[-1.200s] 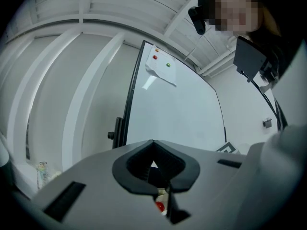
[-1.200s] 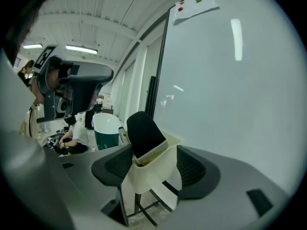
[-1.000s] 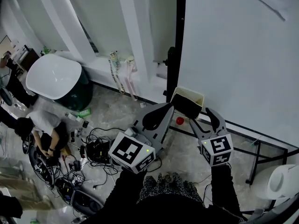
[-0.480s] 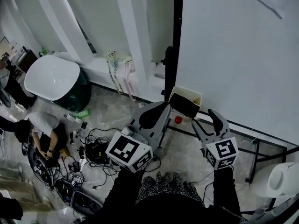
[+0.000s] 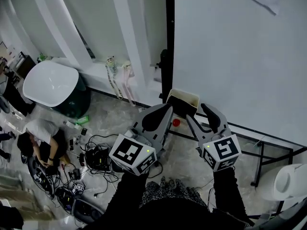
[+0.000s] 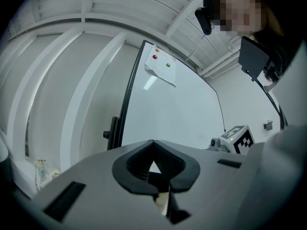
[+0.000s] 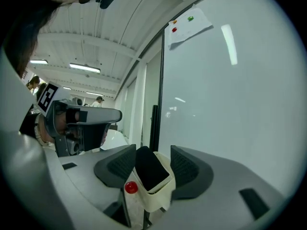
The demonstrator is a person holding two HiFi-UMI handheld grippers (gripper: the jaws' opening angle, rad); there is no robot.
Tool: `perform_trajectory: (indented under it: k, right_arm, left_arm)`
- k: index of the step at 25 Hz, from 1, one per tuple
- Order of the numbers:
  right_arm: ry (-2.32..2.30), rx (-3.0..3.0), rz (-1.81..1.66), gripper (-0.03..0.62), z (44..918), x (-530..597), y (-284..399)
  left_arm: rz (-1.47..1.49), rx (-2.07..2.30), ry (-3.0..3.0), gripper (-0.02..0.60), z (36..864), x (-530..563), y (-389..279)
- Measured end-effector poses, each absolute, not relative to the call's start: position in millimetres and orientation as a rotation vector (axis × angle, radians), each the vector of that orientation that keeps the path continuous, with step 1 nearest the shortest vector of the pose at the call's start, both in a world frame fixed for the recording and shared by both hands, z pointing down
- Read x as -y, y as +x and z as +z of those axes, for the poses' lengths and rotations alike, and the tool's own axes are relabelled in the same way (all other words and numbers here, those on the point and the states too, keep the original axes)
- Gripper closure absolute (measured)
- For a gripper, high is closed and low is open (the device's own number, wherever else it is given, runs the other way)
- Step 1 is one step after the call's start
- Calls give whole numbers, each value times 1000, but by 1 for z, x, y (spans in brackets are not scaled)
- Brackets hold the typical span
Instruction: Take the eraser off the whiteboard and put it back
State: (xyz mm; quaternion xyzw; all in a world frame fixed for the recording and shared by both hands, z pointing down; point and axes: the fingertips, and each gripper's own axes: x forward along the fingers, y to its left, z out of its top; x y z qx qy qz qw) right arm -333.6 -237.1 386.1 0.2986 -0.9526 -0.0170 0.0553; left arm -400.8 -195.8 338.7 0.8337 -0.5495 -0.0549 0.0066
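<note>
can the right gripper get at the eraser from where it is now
Probably yes: the eraser sits just ahead of the right gripper, lined up with the gap between its fingers, which are closing with nothing between them yet. Nothing seems to block the way.

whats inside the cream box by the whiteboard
A black block, probably the eraser, stands in the cream box; its lower end and the box floor are hidden.

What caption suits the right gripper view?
Right gripper, fingers closing, nothing gripped, lines up on the eraser by the whiteboard.
</note>
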Motion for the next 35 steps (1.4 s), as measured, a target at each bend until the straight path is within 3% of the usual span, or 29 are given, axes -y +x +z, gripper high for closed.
perform_trajectory:
  k: [5, 11, 35]
  right_arm:
    - [952, 2850, -83, 532, 387, 237, -324]
    - [949, 2859, -141, 580, 381, 236, -320]
    - [1040, 2906, -128, 585, 350, 236, -271]
  left_arm:
    - [-161, 1730, 2606, 575, 338, 196, -391]
    - [-153, 1740, 2604, 575, 337, 196, -382]
    - [-174, 1742, 2638, 575, 316, 189, -343]
